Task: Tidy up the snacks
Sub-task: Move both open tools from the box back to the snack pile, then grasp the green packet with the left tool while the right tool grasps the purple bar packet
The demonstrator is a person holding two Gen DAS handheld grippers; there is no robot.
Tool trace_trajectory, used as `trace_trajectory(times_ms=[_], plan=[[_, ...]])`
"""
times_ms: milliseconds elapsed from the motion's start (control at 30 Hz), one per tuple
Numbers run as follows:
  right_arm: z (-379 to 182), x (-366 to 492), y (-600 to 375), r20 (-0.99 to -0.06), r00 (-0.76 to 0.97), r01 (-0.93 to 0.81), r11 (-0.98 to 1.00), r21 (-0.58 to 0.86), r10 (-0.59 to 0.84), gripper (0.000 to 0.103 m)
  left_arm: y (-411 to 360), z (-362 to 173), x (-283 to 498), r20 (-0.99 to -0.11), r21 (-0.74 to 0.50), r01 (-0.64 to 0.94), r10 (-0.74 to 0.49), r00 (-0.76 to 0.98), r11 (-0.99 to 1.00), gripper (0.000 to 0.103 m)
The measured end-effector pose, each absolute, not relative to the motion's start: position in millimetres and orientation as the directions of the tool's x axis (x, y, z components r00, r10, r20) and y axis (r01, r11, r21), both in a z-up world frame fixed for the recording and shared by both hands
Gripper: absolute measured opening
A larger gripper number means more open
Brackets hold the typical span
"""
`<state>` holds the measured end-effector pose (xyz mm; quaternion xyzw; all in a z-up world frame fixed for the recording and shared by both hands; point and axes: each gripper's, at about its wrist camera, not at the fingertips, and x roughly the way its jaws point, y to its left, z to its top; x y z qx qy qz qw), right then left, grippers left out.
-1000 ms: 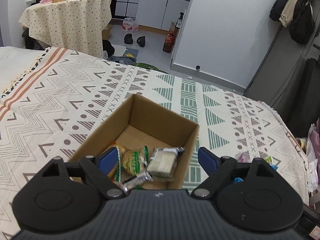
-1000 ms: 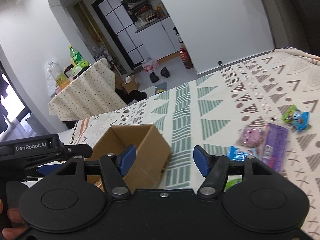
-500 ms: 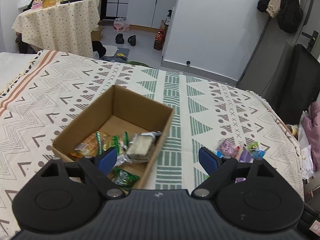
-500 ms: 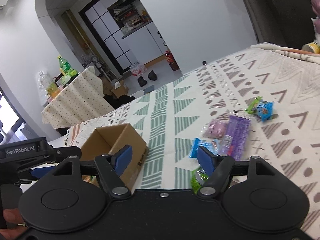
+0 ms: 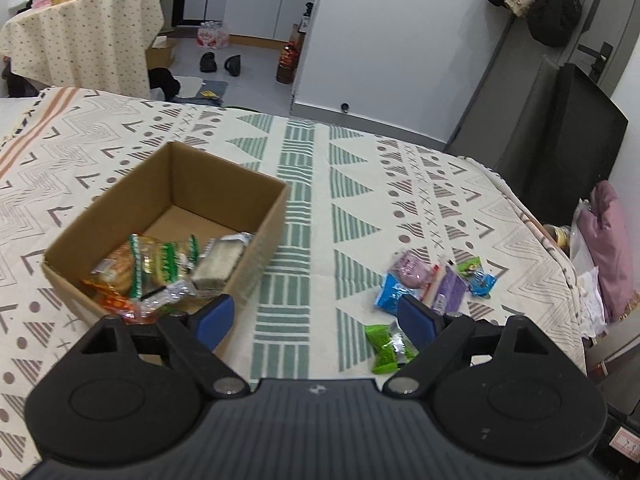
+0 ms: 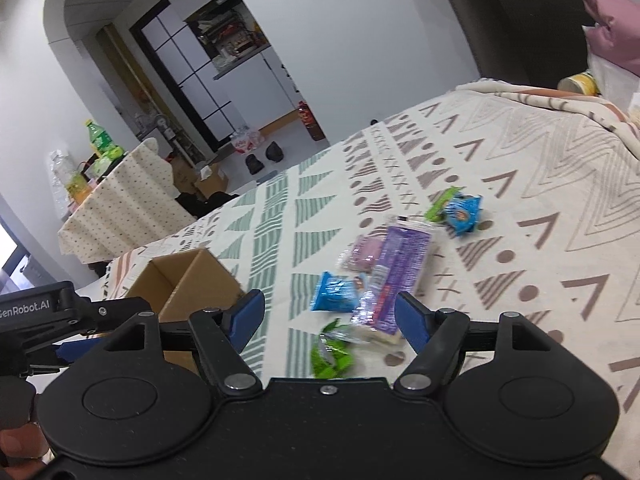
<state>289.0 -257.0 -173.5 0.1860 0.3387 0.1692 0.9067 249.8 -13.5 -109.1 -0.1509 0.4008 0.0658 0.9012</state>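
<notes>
- Left gripper (image 5: 316, 320): jaws wide apart, holding nothing, hanging between box (image 5: 256, 216) and loose snacks (image 5: 424, 284).
- Right gripper (image 6: 330, 316): also spread wide and empty, aimed at the loose pile; likely lining up a pick on the green pack (image 6: 332, 354).
- Box sits left on the cloth (image 5: 360, 184); packs fill its near end, far end bare.
- Loose pile lies right, well apart from box.

Left gripper (image 5: 316, 320) and right gripper (image 6: 330, 316), fingers spread.
</notes>
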Motion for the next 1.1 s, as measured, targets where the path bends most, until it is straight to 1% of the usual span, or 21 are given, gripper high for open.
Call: trace_trajectory(times_ms=[200,333,400,500,567,633,833,1000,1100], plan=[[-184.8,295.9,-264.9,-0.582,0.701,-0.157,0.885,0.439,0.413,0.070,-25.9,-123.8,258.5,-0.747,-0.234,-0.217,-0.033,0.664,0.948,0.087],[-192.8,301.8,-272.0,-0.607,0.688,-0.138,0.893,0.429,0.398,0.063,-32.4,-137.9,267.8,-0.761,-0.253,-0.211,-0.060,0.646,0.944,0.084],[-196.6,305.3,-276.7,-0.616,0.684,-0.126,0.895,0.428,0.391,0.062,-37.0,-145.3,273.1,-0.768,-0.259,-0.203,-0.074,0.636,0.944,0.082],[-200.6,309.6,-282.1,-0.624,0.681,-0.113,0.897,0.427,0.383,0.061,-44.8,-155.7,281.9,-0.780,-0.269,-0.185,-0.101,0.617,0.945,0.074],[-203.7,311.8,-284.6,-0.630,0.678,-0.107,0.899,0.425,0.378,0.059,-49.5,-163.4,288.5,-0.788,-0.282,-0.176,-0.122,0.603,0.943,0.066],[-206.1,314.8,-286.0,-0.636,0.674,-0.103,0.900,0.423,0.376,0.059,-53.3,-170.6,294.8,-0.796,-0.293,-0.172,-0.141,0.589,0.940,0.063],[-211.6,323.7,-286.7,-0.649,0.660,-0.100,0.901,0.423,0.378,0.059,-62.1,-191.0,310.3,-0.813,-0.320,-0.174,-0.176,0.555,0.931,0.054],[-214.0,331.6,-282.5,-0.653,0.655,-0.098,0.900,0.425,0.379,0.059,-64.2,-206.5,318.4,-0.827,-0.342,-0.189,-0.200,0.525,0.920,0.053],[-215.4,334.5,-277.8,-0.657,0.650,-0.101,0.901,0.423,0.382,0.059,-63.3,-216.3,322.2,-0.835,-0.363,-0.209,-0.218,0.505,0.908,0.048]])
